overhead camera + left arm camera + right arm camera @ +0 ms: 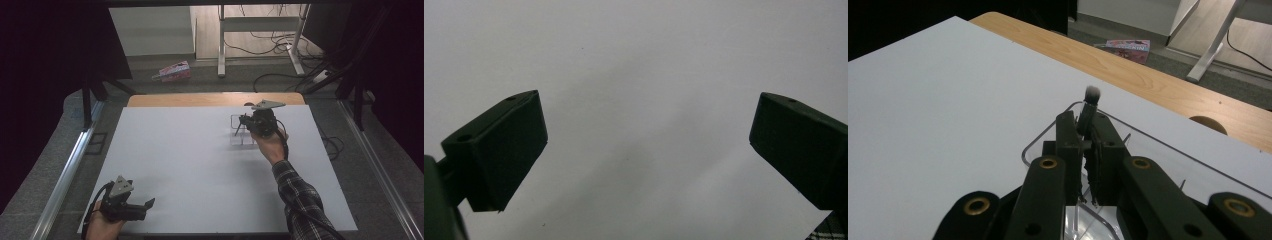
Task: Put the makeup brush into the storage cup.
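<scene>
A: Item one, right tool. Condition?

B: Jaws closed on a slim dark brush with a pale tufted tip; the tip stands up past the jaw ends. In the high view that tool sits at the far right of the white surface, held by a hand in a plaid sleeve.

A: What lies under it?

B: A clear plastic tray with rounded corners, resting on the white surface. The brush seems to hang over the tray's near corner, though the glare makes contact hard to judge.

A: Item two, left tool?

B: Jaws spread wide, nothing between them, bare white surface behind. From above, it sits at the near left edge.

A: Off the surface?

B: A pink printed carton on the floor beyond.
</scene>
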The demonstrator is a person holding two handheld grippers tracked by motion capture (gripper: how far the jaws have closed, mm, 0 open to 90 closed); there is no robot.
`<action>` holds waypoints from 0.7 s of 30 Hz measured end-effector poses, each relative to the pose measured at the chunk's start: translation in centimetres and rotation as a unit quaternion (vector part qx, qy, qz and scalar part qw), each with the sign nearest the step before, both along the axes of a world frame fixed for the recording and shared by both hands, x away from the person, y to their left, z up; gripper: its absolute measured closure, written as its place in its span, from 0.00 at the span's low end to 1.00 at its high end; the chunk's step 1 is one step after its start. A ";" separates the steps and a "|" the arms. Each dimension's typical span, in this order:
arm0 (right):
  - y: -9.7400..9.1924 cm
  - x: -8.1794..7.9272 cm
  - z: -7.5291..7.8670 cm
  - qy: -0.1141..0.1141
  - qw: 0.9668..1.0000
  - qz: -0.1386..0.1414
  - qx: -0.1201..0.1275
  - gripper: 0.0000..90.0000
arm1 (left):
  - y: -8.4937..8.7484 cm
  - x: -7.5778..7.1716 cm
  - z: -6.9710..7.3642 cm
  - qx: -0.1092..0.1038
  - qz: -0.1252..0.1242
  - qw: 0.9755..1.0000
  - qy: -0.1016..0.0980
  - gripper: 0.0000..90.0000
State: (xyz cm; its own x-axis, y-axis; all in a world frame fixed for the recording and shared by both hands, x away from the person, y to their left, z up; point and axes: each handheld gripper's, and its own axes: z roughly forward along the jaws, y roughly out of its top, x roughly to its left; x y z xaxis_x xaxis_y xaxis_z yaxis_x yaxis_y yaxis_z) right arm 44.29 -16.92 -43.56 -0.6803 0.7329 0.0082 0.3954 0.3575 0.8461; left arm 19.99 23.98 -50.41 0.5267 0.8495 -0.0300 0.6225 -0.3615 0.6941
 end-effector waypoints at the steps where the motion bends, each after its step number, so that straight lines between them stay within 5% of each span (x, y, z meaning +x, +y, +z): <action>1: 0.0 0.0 0.0 0.000 1.000 0.000 0.000 0.93 | 0.0 0.0 0.0 0.000 0.000 1.000 0.000 0.03; 6: 0.1 0.1 -0.3 0.005 1.000 0.000 -0.007 0.92 | 0.0 0.0 0.0 0.002 -0.001 1.000 0.002 0.03; 10: 0.1 0.4 -0.3 0.019 1.000 -0.010 0.002 0.51 | 0.0 0.0 0.0 0.000 0.000 1.000 0.003 0.03; 13: 0.1 0.6 -0.3 0.017 1.000 -0.015 0.003 0.36 | 0.0 0.0 0.0 0.001 0.000 1.000 0.002 0.03; 14: 0.2 0.8 -0.3 0.024 0.999 -0.020 0.011 0.19 | 0.0 0.0 0.0 0.000 0.000 1.000 0.003 0.03; 16: 0.3 1.0 -0.4 0.027 0.999 -0.026 0.010 0.09 | 0.0 0.0 0.0 0.001 0.000 1.000 0.003 0.03; 21: 0.5 0.9 -0.5 0.017 0.999 -0.033 -0.012 0.01 | 0.0 0.0 0.0 0.000 0.000 1.000 0.004 0.03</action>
